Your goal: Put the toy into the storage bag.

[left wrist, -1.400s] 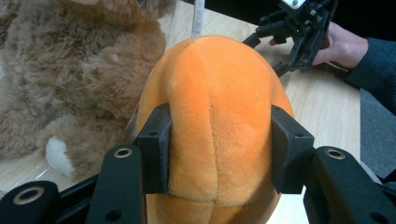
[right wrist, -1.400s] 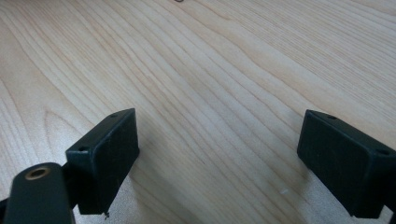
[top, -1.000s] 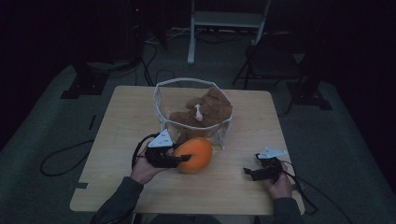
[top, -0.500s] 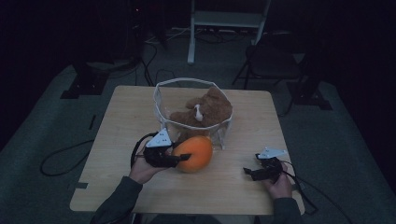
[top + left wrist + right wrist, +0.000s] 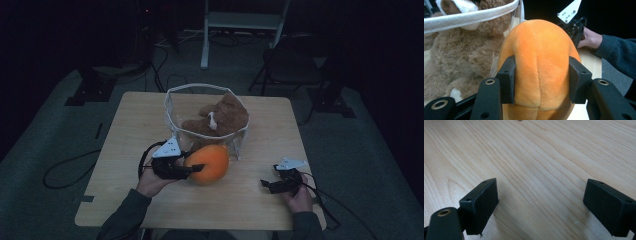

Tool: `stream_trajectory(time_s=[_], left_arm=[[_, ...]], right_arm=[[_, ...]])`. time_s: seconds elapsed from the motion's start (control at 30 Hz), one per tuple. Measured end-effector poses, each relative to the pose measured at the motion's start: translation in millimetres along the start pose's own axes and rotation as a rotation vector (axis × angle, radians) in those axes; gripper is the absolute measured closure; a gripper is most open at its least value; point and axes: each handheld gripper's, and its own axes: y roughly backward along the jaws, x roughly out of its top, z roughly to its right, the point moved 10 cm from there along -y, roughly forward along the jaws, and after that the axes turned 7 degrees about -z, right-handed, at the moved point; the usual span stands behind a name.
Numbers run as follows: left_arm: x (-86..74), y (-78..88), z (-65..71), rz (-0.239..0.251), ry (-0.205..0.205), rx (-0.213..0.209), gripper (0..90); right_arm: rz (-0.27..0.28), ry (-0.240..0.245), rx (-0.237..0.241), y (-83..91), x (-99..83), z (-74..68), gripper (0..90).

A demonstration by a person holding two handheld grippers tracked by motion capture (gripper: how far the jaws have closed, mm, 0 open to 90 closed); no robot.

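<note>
An orange plush ball (image 5: 209, 162) sits just in front of a clear, white-rimmed basket (image 5: 172, 95) that holds a brown teddy bear (image 5: 220, 119). My left gripper (image 5: 197, 169) is shut on the ball; in the left gripper view both black pads (image 5: 507, 79) dent the orange plush (image 5: 541, 62), with the bear (image 5: 456, 55) behind the basket wall at the left. My right gripper (image 5: 265, 185) rests low over the table at the front right. In the right gripper view its jaws stand wide apart over bare wood (image 5: 536, 170) with nothing between the fingertips (image 5: 541, 206).
The wooden table (image 5: 135, 115) has bare room on its left side and along the front edge. A chair and a metal stand sit on the dark floor behind it. Cables trail off both grippers toward the floor.
</note>
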Motion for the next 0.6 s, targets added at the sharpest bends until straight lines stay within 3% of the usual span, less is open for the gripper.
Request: stream_trajectory(time_s=[0.6], left_arm=[[12.1, 9.3, 4.1, 0.041, -0.005, -0.016, 50.1]], right_arm=[[0.000, -0.002, 0.001, 0.0, 0.1, -0.2, 11.9]])
